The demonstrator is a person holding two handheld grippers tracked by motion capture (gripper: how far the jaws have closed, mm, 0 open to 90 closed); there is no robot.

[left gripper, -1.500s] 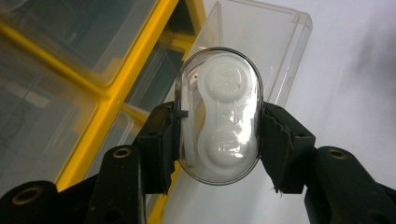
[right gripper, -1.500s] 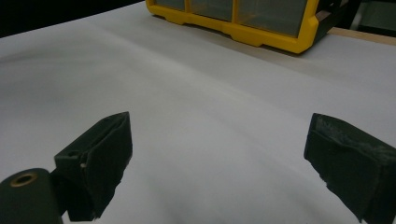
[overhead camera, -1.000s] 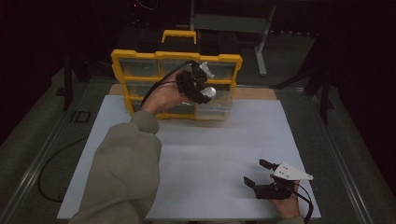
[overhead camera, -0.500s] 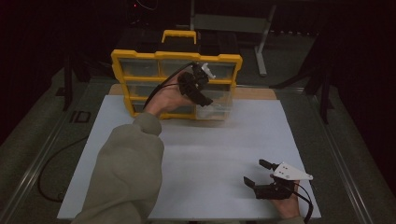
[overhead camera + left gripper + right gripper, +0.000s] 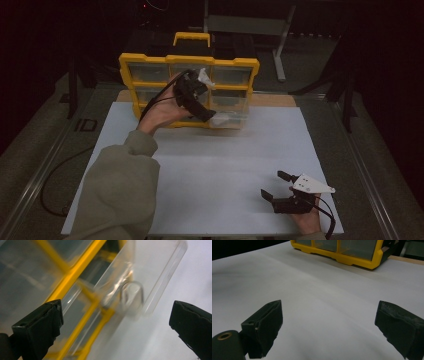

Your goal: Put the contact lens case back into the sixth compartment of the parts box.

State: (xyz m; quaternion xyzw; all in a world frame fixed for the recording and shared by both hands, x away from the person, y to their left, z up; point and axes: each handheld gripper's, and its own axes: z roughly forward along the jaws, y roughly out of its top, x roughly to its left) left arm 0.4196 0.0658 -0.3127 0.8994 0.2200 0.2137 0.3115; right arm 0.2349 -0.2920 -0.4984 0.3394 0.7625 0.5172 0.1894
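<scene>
A yellow organizer [image 5: 131,62] with clear drawers stands upright at the back of the white table [image 5: 210,175]. One clear drawer [image 5: 231,119] in its bottom row sticks out toward me; its handle tab [image 5: 132,297] shows close up, blurred. My left gripper [image 5: 212,116] hovers just in front of that drawer. Its jaws have just been opening and stand wide apart [image 5: 115,306], the tab ahead of them with nothing pressed between the pads. My right gripper [image 5: 272,183] rests open near the table's front right, with bare table between its jaws [image 5: 329,305].
The organizer's yellow carry handle [image 5: 191,36] rises behind it, and its base [image 5: 342,258] lies far ahead of the right gripper. A metal stand [image 5: 280,45] is on the dark floor beyond the table. A cable [image 5: 55,175] trails off the table's left side.
The left gripper's jaws went from shut at the drawer front to wide open, and the hand drew back to the left. The right gripper has not moved.
</scene>
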